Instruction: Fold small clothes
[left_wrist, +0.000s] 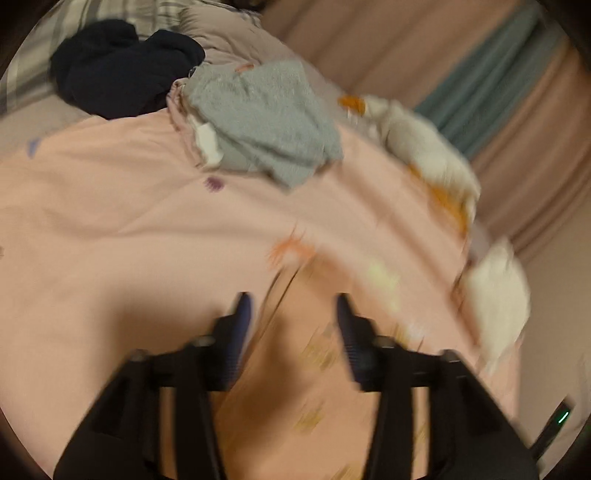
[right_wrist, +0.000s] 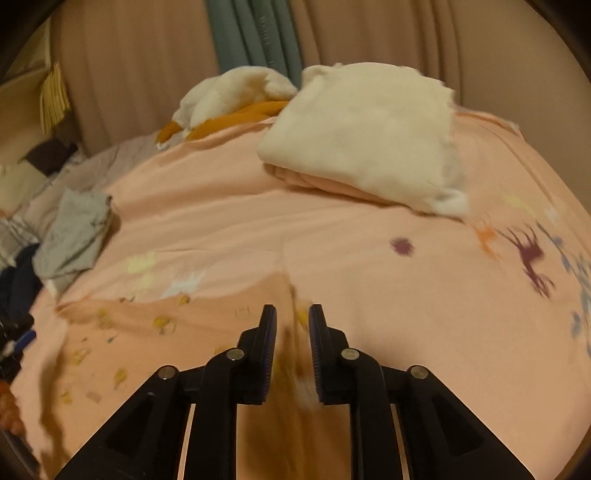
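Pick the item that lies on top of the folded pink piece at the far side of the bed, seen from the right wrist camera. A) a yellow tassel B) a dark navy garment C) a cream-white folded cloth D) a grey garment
C: the cream-white folded cloth rests directly on the folded pink piece, while the grey garment lies apart at the left.

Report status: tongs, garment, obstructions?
Left tongs open. Right tongs narrowly parted, apparently open. Peach printed garment lies under both, blurred. Folded cream cloth beyond, clear of it.
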